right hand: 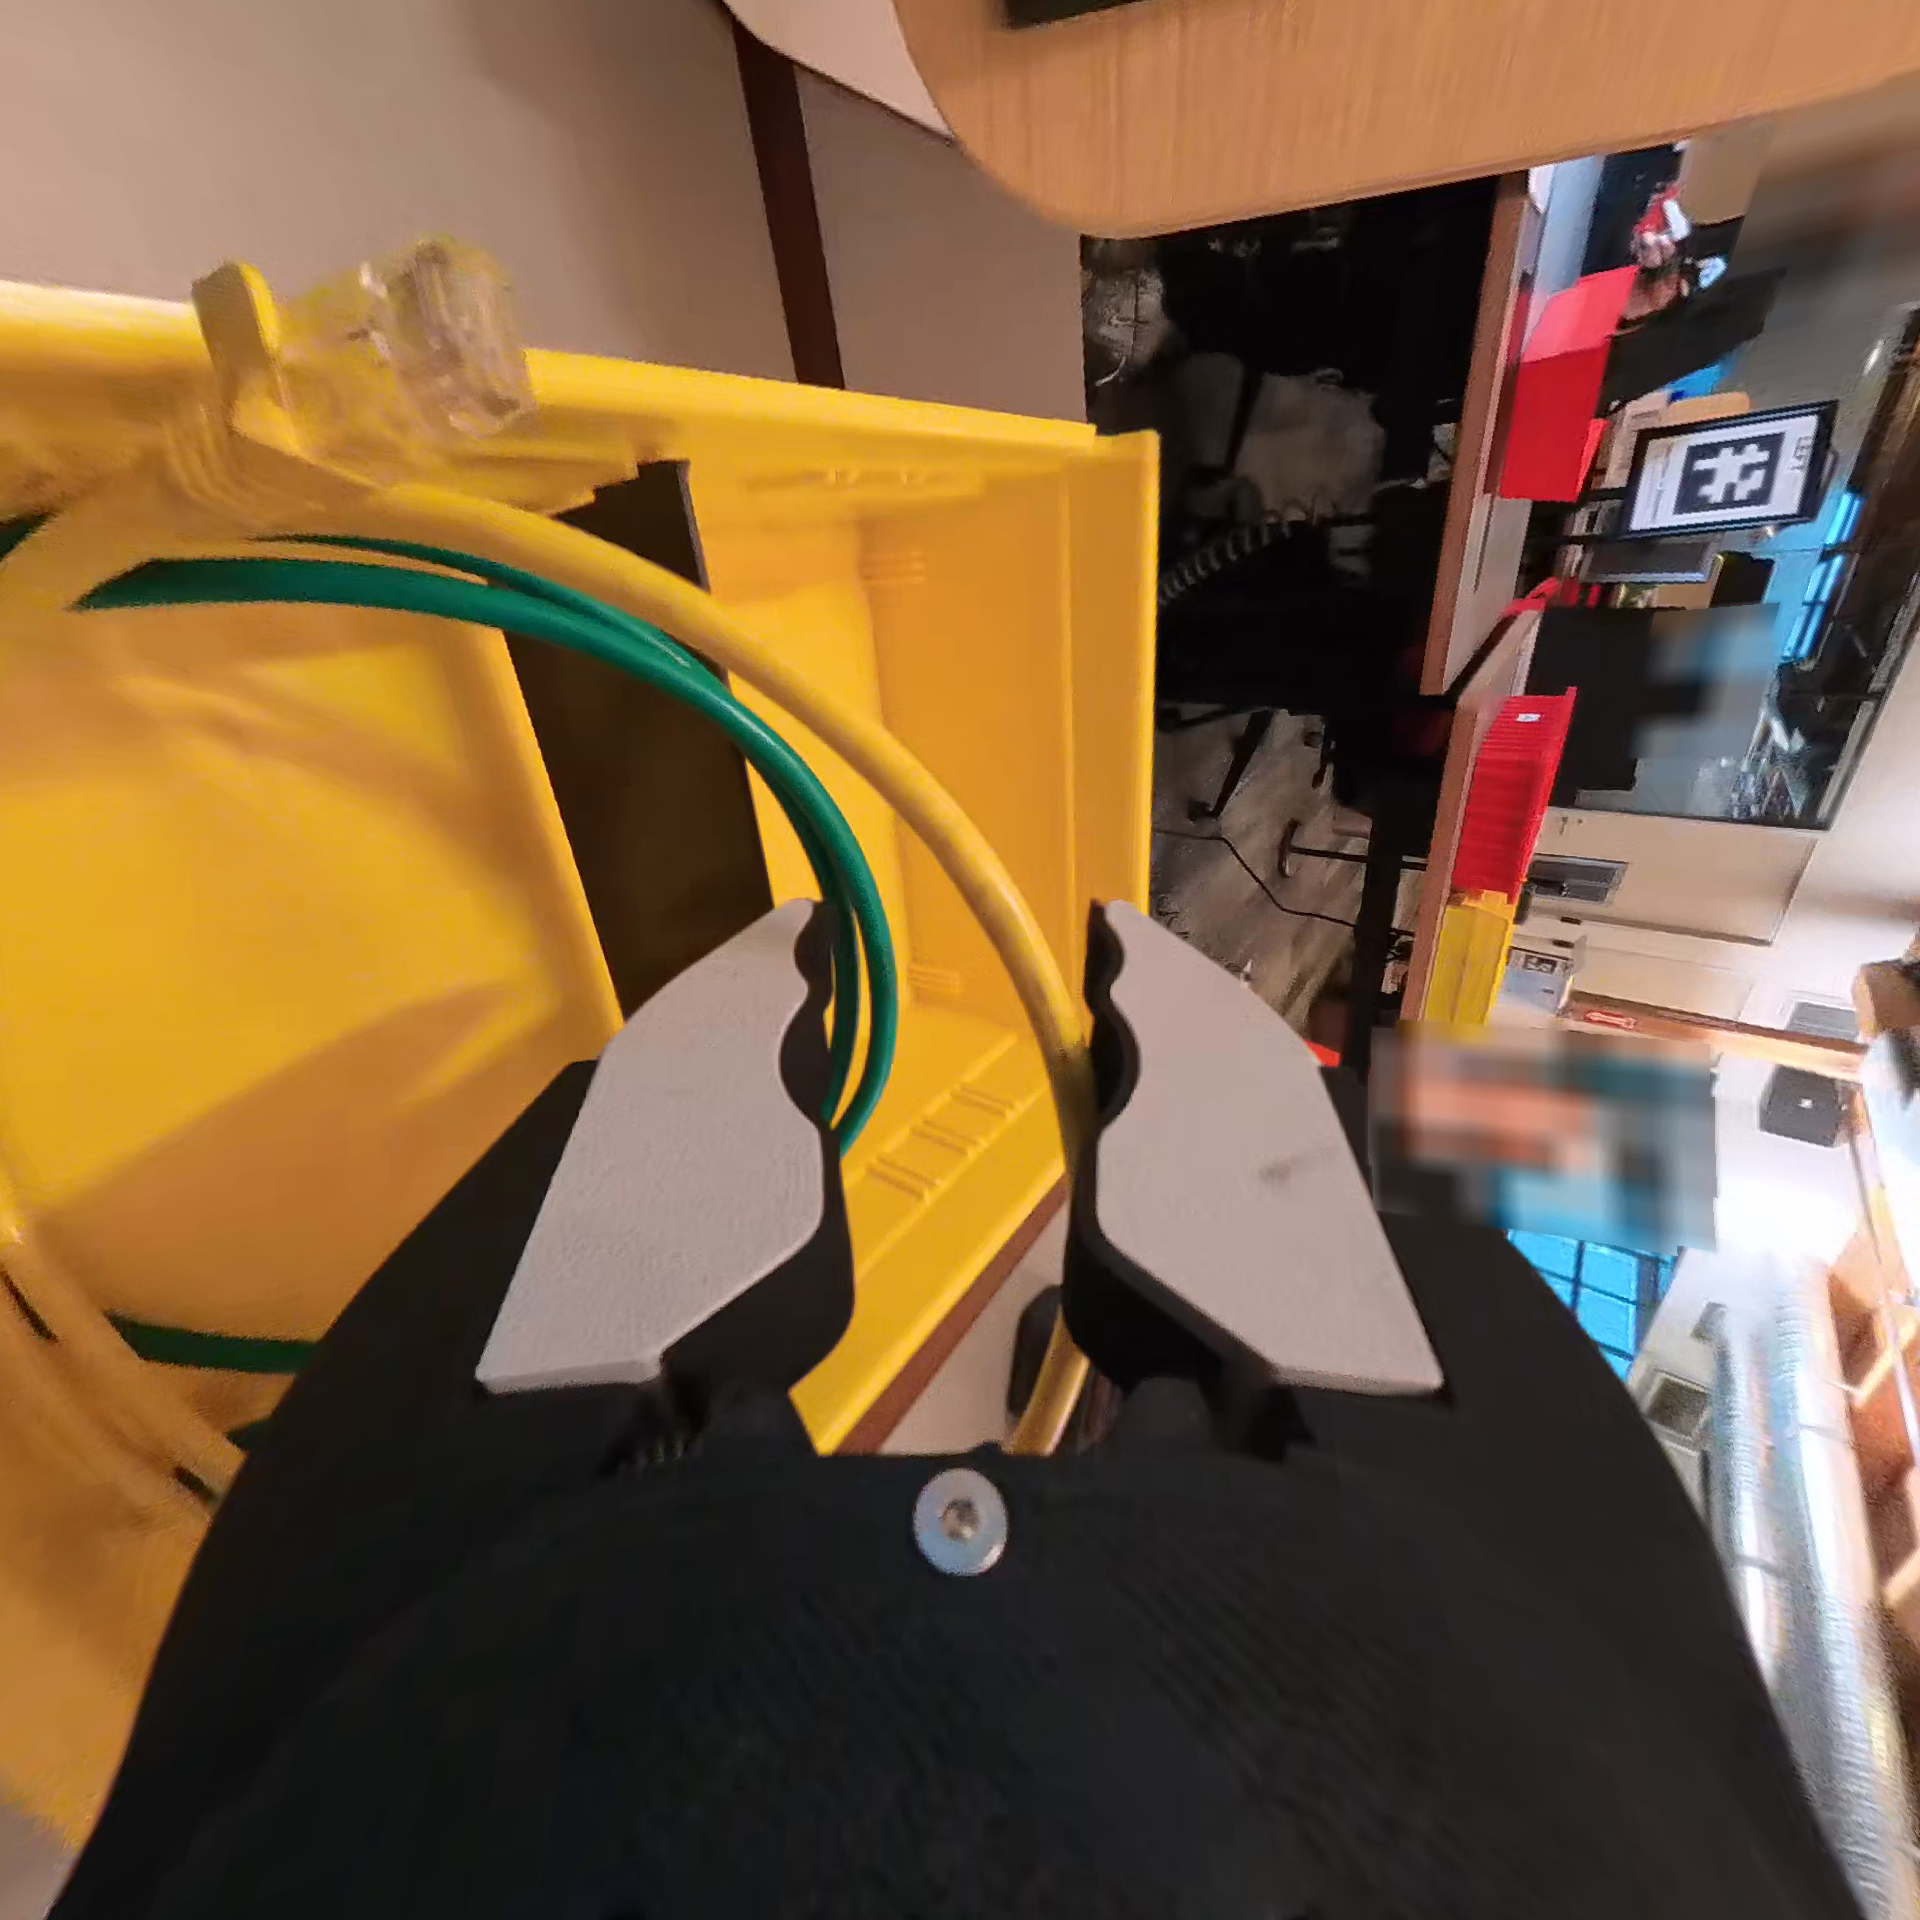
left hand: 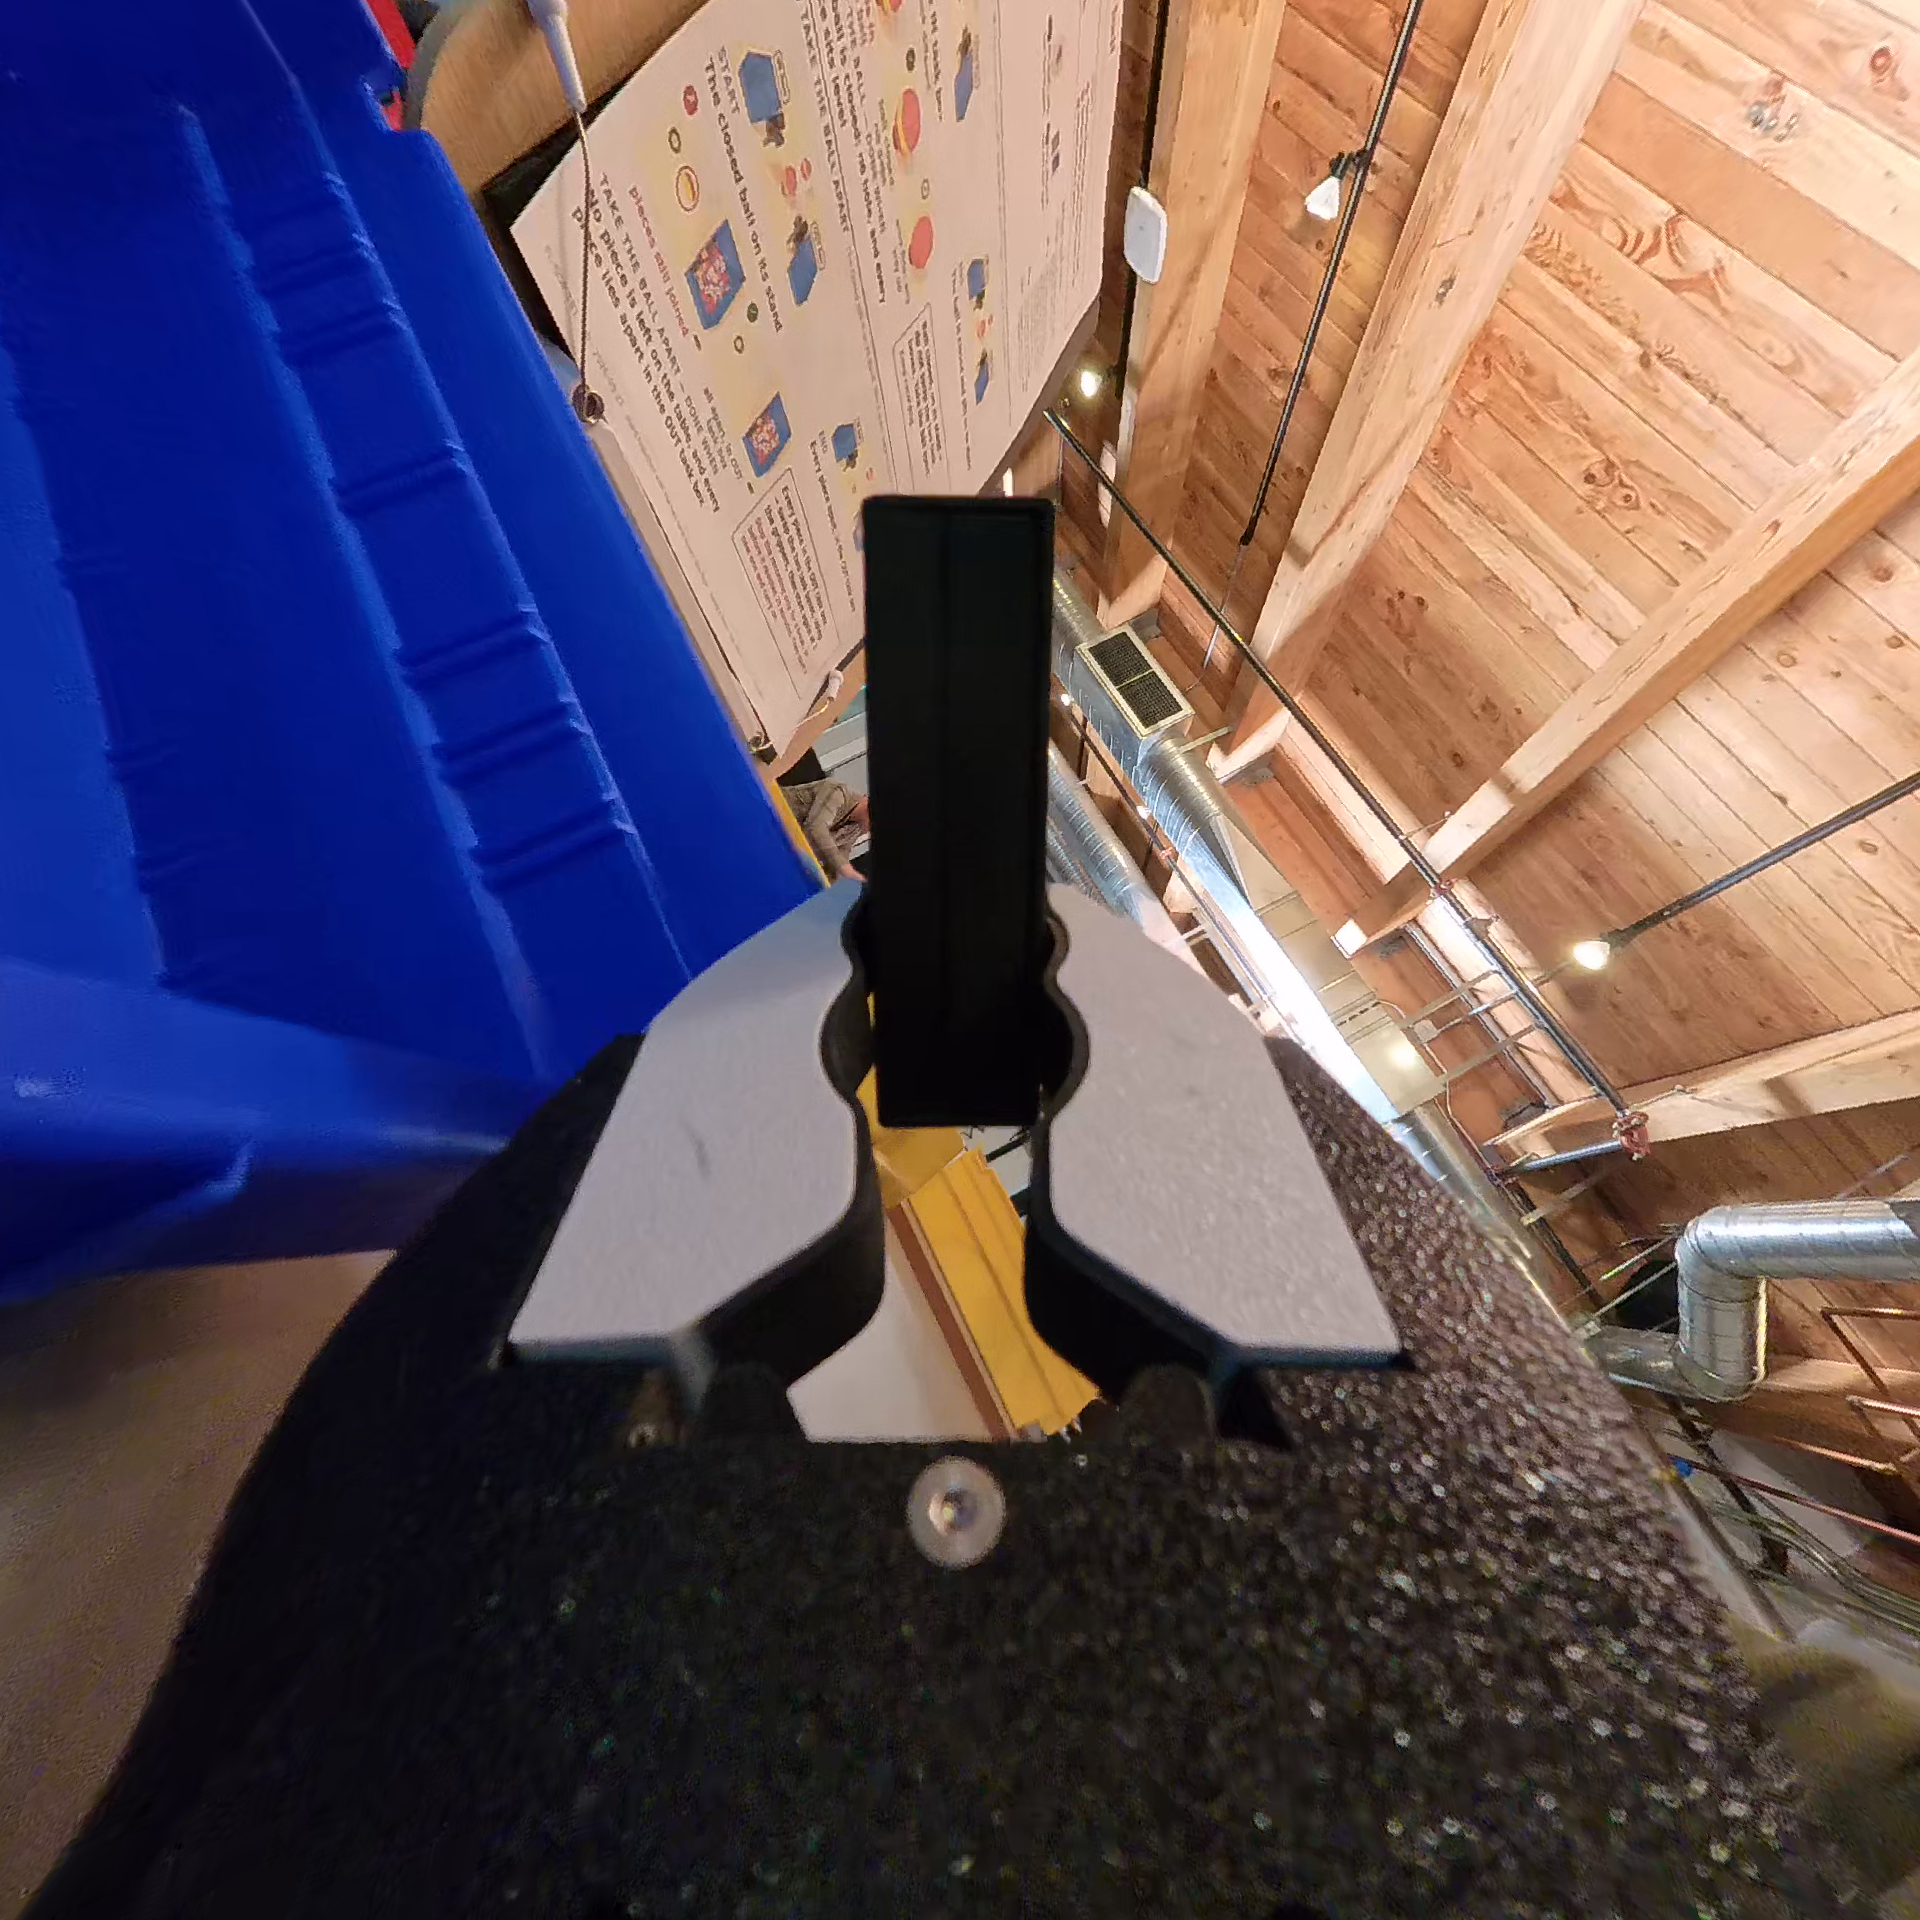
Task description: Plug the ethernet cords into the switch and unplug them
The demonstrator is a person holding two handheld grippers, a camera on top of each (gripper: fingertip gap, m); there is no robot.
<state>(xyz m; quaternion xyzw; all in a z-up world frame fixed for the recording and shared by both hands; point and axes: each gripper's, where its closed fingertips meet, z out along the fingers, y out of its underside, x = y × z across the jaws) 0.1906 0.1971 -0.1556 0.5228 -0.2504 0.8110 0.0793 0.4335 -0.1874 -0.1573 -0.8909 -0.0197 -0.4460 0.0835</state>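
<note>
My left gripper (left hand: 956,914) is shut on a slim black box, the switch (left hand: 956,727), which stands up between the grey fingers and points toward the ceiling. My right gripper (right hand: 954,920) is open in front of a yellow bin (right hand: 987,623). A yellow ethernet cord (right hand: 883,769) arcs out of the bin and runs down through the gap, against the inner side of the right finger (right hand: 1195,1143). Its clear plug (right hand: 416,343) hangs free near the bin's rim. A green cord (right hand: 727,707) loops in the bin beside the left finger (right hand: 686,1122).
A blue plastic bin (left hand: 312,623) fills the left of the left wrist view, with an instruction poster (left hand: 831,260) behind it and wooden beams (left hand: 1455,416) and metal ducts (left hand: 1766,1278) beyond. A wooden tabletop edge (right hand: 1351,104) and red bins (right hand: 1558,395) lie beyond the yellow bin. About 45 centimetres separates my left fingertips from my right.
</note>
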